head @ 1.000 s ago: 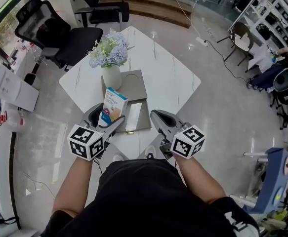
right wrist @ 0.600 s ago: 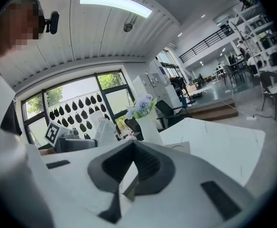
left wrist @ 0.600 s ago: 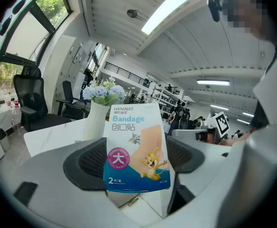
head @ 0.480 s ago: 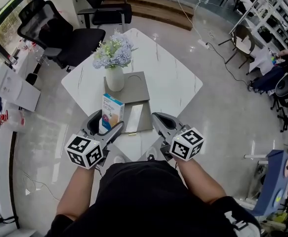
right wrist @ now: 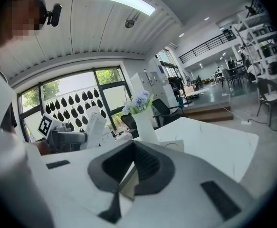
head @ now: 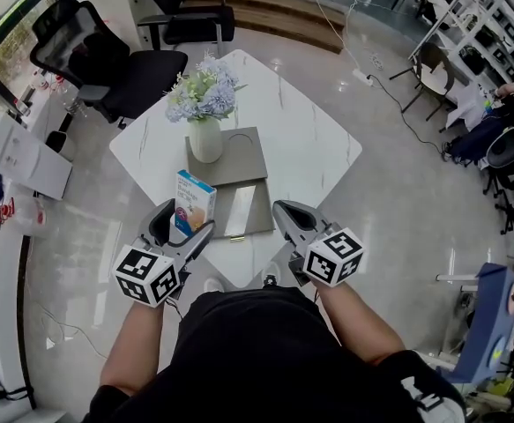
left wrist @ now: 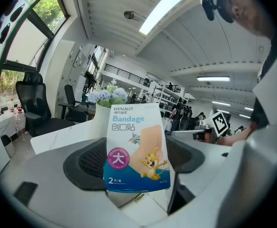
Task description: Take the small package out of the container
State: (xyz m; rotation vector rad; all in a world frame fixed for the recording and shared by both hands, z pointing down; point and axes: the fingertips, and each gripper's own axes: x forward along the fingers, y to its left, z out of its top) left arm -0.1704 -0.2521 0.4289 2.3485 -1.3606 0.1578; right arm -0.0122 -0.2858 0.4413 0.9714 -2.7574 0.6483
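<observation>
The small package (head: pixel 192 203) is a white and blue bandage box with a cartoon print (left wrist: pixel 136 148). My left gripper (head: pixel 186 224) is shut on its lower part and holds it upright above the table's near corner, left of the grey container (head: pixel 249 208). The container lies open on the white table (head: pixel 309 144), its flat grey lid (head: pixel 242 157) folded back behind it. My right gripper (head: pixel 285 211) hangs at the container's right side, shut and holding nothing (right wrist: pixel 132 169). In the right gripper view the box (right wrist: pixel 93 123) shows edge-on.
A white vase of pale blue flowers (head: pixel 204 135) stands on the lid's left edge, just behind the held box. Black office chairs (head: pixel 98 55) stand beyond the table's left corner. Glossy floor surrounds the table; desks and shelves are at the far right.
My left gripper has drawn the bandage box slightly left and back toward the person, away from the container. The right gripper has barely moved.
</observation>
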